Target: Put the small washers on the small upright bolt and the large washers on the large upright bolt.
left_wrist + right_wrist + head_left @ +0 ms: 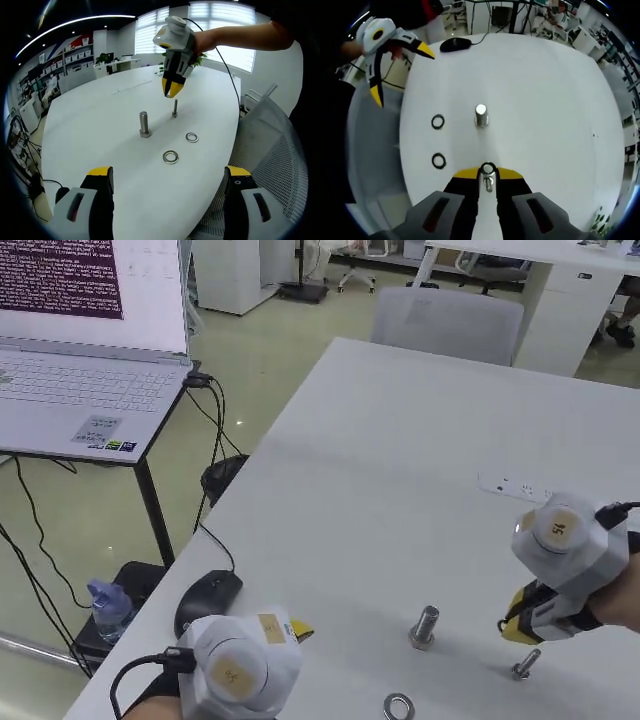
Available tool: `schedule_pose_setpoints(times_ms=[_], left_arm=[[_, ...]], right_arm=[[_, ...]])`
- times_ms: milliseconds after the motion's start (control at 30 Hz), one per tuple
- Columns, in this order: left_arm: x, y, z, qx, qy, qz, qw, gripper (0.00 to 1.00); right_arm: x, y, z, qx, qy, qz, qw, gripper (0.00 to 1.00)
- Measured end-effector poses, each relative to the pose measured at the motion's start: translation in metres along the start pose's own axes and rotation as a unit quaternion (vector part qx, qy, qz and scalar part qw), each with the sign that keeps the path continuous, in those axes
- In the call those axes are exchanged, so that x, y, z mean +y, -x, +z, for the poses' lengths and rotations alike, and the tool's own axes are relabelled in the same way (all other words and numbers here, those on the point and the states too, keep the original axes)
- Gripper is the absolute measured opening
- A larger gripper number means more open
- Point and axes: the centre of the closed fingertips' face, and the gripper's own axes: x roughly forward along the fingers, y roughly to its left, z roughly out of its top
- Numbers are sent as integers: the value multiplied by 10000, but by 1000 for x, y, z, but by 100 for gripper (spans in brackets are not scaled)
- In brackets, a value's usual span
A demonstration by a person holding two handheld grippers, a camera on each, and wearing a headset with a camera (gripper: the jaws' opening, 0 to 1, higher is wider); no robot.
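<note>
**Head view.** Table [400, 490], white. The large bolt [424, 627] stands upright on its head. The small bolt [524, 665] is also upright, near it at 4 o'clock. A loose washer [399, 706] lies flat at the large bolt's 7 o'clock. The washers are judged to be light, stiff, thin steel rings, slick and apt to skate on the tabletop. They are best taken across the outer rim, leaving the hole free for the shank. The right gripper [515, 628] hangs at the small bolt's 12 o'clock.

**Left gripper view.** The left gripper [167, 192] has its jaws spread wide, holding and touching nothing. The nearer washer [170, 157] lies at the large bolt's 5 o'clock and the farther washer [192, 137] at its 4 o'clock. Their sizes cannot be told apart with confidence. The right gripper's tips are together, directly over the small bolt.

**Right gripper view.** The jaws are drawn close and appear to pinch a small washer [488, 169] by its rim at the tips. The small bolt's shank shows between the jaws at the washer's 6 o'clock. The washer is judged not yet released onto the bolt.
</note>
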Motion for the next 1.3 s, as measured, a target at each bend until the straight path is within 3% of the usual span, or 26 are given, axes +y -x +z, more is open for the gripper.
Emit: schedule_pose_setpoints(times_ms=[367, 1300], left_arm=[[2, -4, 2, 47, -43, -55, 10000, 91], [0, -3, -3, 88, -4, -99, 9999, 89]], right_arm=[[-6, 5, -29, 119, -209, -65, 9997, 13], [0, -15, -38, 277, -253, 65, 9993, 13]])
